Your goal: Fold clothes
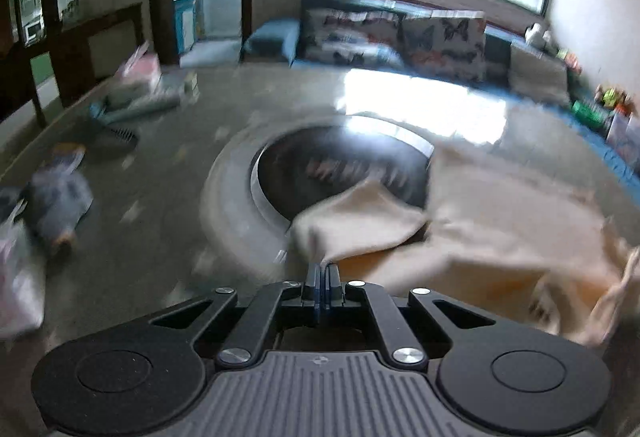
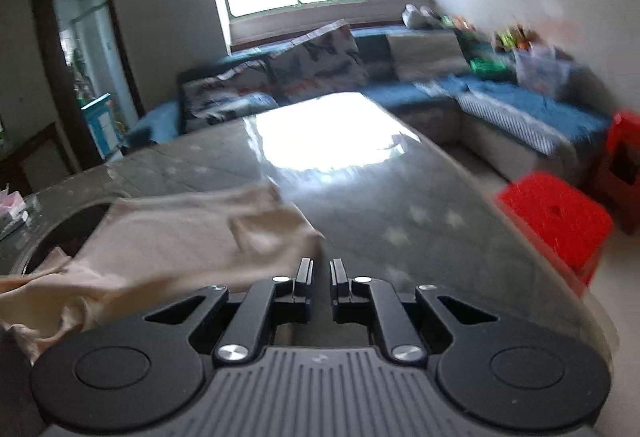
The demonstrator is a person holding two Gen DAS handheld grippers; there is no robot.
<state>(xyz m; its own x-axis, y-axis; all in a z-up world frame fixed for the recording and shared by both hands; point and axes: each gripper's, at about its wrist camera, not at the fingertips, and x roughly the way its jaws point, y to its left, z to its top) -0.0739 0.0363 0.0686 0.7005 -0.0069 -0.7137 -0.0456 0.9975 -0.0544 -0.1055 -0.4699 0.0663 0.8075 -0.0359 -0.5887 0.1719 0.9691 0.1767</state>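
Garment: a beige cloth lies rumpled on the grey star-patterned table, partly over the dark round inset in the table top.
Left gripper: clenched on a corner of the cloth, its jaws pressed together with the fabric pinched at their tips.
Right gripper: nearly closed, a narrow gap between the jaws, and nothing visibly in it; the cloth's near right corner sits just to its left, apart from the fingers.
Key relation: the cloth spreads rightward from the left gripper and leftward from the right gripper, so it lies between the two hands, its long axis running roughly hand to hand along the table's near edge.
Nearer hand: the left one already has its corner; the right is just beside the opposite corner but not on it.
Judgement: a fold probably needs the right gripper to open and shift left onto that corner.
Caution: both views are blurred, so the fine edges of the cloth are uncertain.
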